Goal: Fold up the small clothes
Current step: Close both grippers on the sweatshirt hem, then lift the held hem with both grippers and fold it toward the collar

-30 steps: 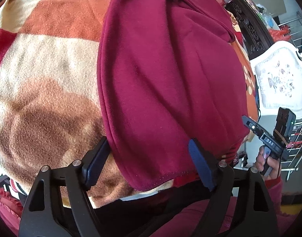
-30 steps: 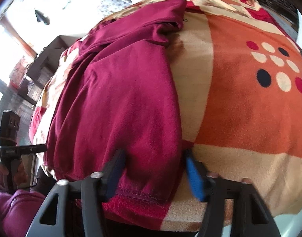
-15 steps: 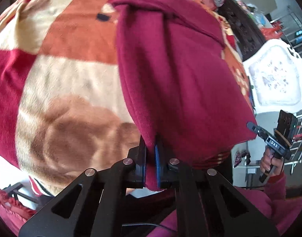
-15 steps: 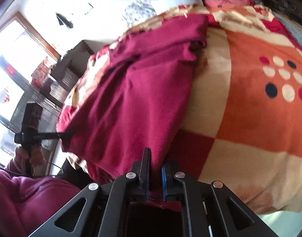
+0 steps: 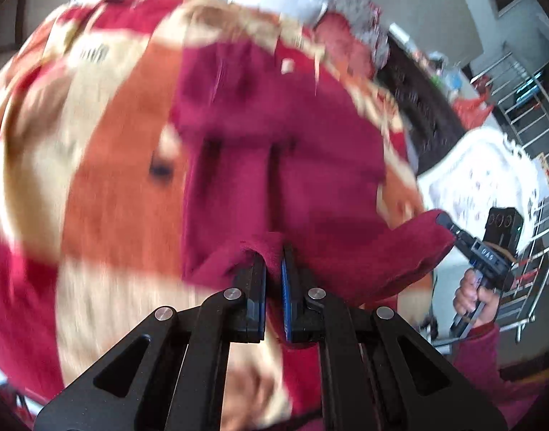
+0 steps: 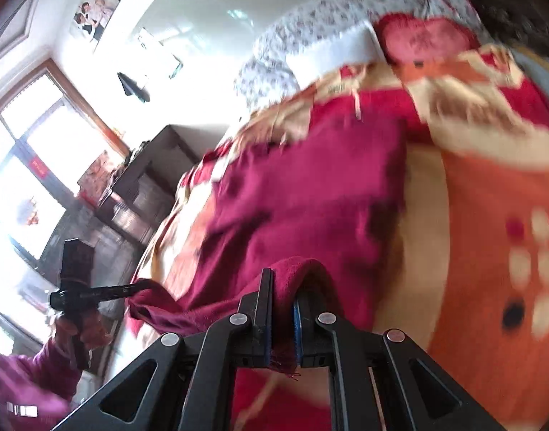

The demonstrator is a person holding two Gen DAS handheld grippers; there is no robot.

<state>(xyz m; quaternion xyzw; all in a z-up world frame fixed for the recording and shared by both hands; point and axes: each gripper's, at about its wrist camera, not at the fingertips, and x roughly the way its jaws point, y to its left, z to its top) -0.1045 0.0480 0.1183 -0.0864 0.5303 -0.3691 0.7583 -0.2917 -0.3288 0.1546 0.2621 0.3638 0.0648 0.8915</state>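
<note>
A dark red fleece garment (image 5: 274, 165) lies along the patterned blanket (image 5: 112, 186) on the bed; it also shows in the right wrist view (image 6: 303, 208). My left gripper (image 5: 273, 269) is shut on the garment's near hem corner, which bunches over the fingertips. My right gripper (image 6: 283, 305) is shut on the other near hem corner. Both corners are lifted off the blanket, and the hem hangs between them. Each gripper shows in the other's view, the right one (image 5: 450, 228) and the left one (image 6: 138, 287), with cloth in its tips. Both views are blurred.
The orange, cream and red blanket (image 6: 490, 215) covers the bed. Pillows (image 6: 328, 50) lie at the head. A white chair (image 5: 483, 172) and a metal rack (image 5: 533, 115) stand on one side, a dark cabinet (image 6: 141, 183) and a window (image 6: 30, 165) on the other.
Both grippers went from open around the hem to shut on it, then lifted the near hem corners up and forward over the garment.
</note>
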